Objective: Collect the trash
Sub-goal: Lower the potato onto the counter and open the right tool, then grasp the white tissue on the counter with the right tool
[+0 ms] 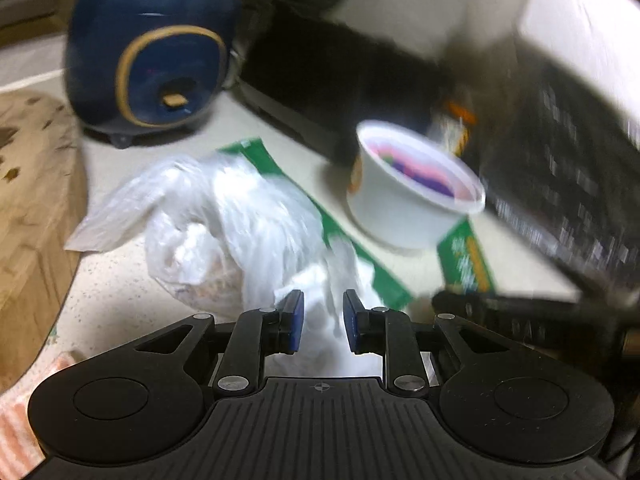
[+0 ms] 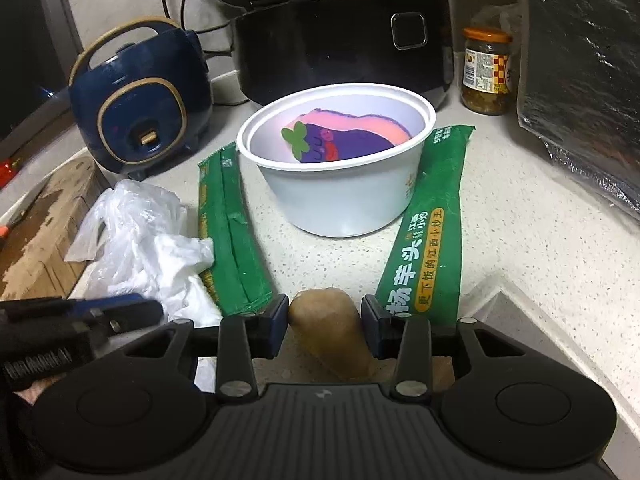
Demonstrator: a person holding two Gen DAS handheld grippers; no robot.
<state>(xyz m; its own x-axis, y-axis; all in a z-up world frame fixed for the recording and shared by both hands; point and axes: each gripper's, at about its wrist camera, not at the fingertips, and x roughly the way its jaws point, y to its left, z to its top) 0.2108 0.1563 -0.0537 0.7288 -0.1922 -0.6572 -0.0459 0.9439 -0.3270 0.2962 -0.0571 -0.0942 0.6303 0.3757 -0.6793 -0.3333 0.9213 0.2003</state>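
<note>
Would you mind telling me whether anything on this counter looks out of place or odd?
Yes: a white bowl sits between two green wrappers, holding a purple-pink sponge rather than food. A crumpled plastic bag lies loose beside them.

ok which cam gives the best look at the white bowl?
Right wrist. The white bowl sits sharp and centered there, upright between two green wrappers, with a purple-and-pink sponge clearly visible inside. Left wrist shows the same bowl motion-blurred and off to the right, its contents just a colored smear.
</note>
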